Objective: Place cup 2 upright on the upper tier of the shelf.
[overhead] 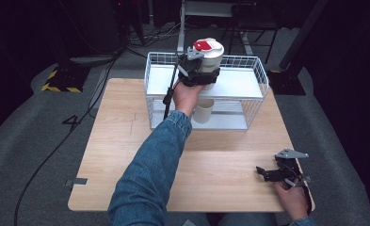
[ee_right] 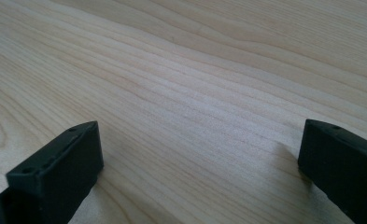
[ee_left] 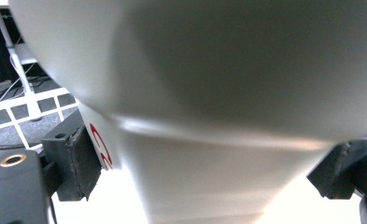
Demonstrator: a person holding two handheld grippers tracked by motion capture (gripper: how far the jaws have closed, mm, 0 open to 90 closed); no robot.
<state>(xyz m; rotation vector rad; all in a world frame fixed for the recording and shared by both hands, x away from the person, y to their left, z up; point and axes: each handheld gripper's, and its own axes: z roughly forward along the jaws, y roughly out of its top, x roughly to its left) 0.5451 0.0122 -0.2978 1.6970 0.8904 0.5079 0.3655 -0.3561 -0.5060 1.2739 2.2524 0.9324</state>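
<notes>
The left gripper point(overhead: 202, 74) clamps a white cup point(overhead: 210, 52) with a red-marked lid — the cup stands upright between its jaws, above the top shelf of the white wire rack point(overhead: 255, 66). The right gripper point(overhead: 267, 173) rests on the wooden table point(overhead: 121, 141), well apart, jaws wide with nothing between them

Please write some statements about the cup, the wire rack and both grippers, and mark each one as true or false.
1. The left gripper is shut on the white cup. True.
2. The cup's lid has a blue patch. False: the patch is red.
3. The right gripper holds a second cup. False: its jaws are open and empty, low over the wooden table.
4. A smaller cup stands on the lower level of the wire rack. True.
</notes>
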